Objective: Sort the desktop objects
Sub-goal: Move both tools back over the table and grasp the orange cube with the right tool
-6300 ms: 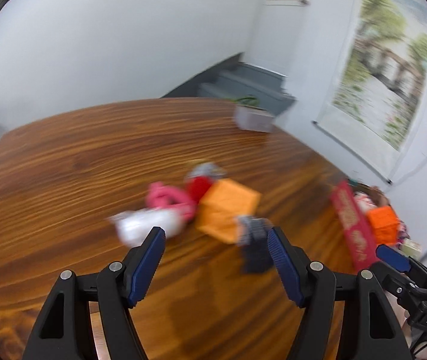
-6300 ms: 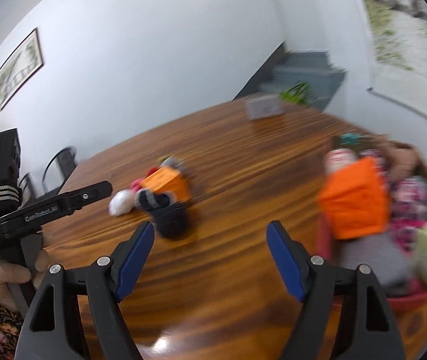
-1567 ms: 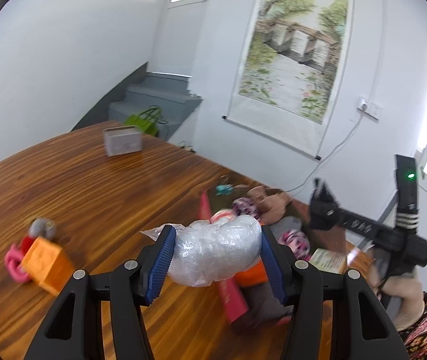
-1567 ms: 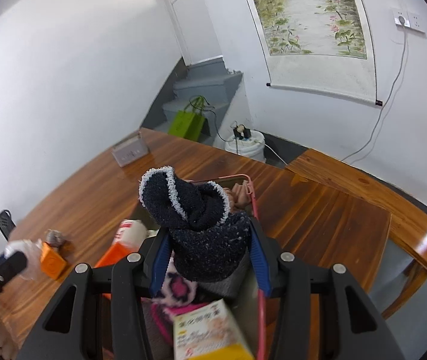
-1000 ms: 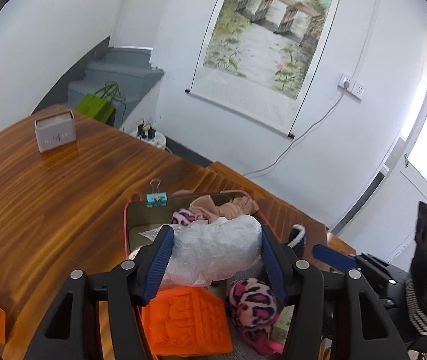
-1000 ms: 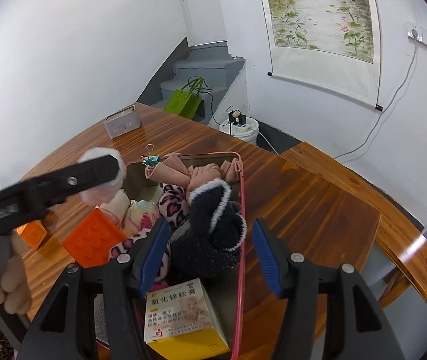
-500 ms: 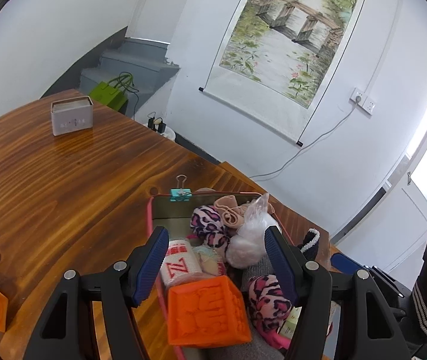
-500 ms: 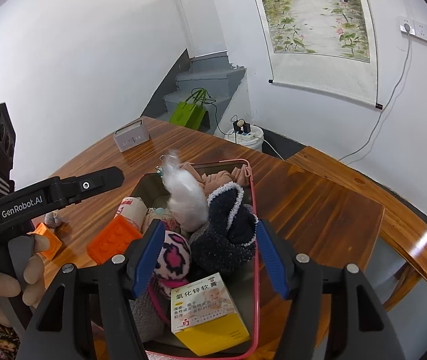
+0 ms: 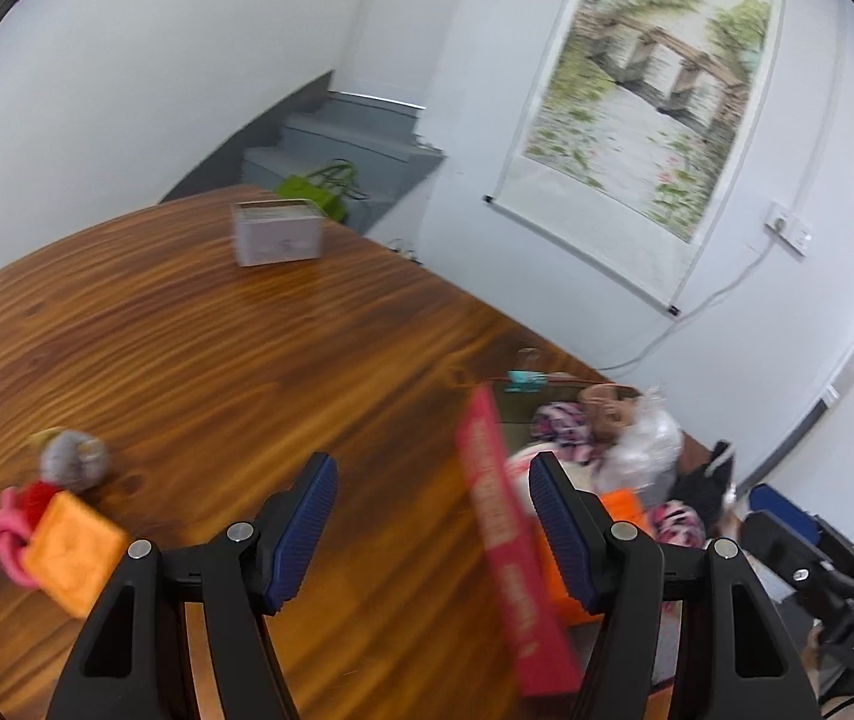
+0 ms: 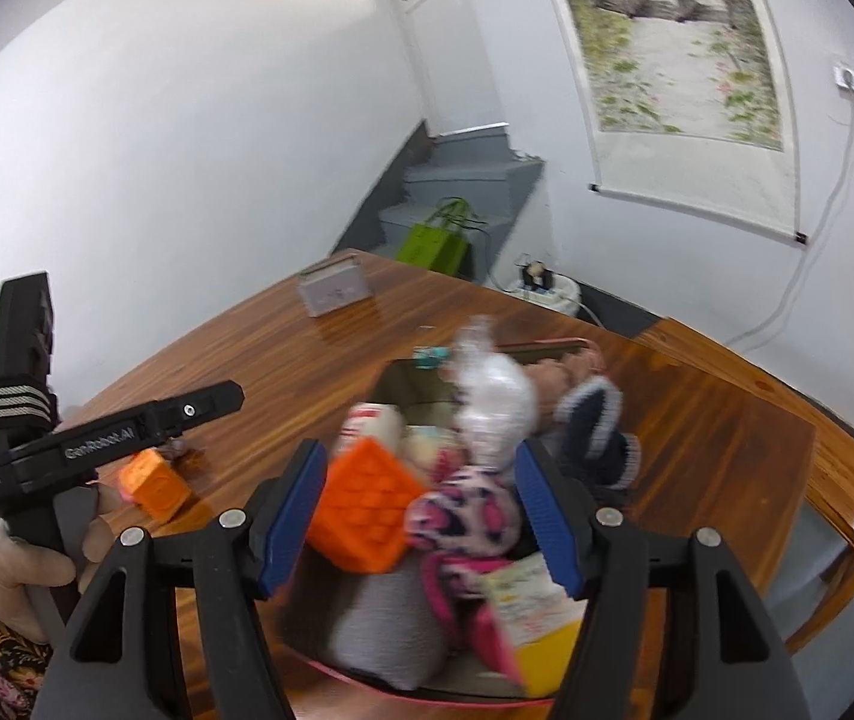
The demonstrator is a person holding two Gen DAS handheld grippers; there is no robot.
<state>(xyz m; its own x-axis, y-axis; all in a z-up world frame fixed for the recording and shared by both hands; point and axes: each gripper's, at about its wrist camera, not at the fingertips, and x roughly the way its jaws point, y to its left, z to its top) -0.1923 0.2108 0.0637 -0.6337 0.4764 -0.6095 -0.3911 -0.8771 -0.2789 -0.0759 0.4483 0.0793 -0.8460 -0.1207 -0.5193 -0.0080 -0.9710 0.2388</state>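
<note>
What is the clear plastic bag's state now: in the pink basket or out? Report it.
In. The clear plastic bag rests on the pile inside the pink basket, clear of both grippers.

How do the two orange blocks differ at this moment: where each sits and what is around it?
The near orange block lies in the red bin, piled among a leopard sock and a plastic bag. The far orange block sits on the bare table, outside the bin, beside a pink item and a grey one. Both are orange cubes with embossed faces.
</note>
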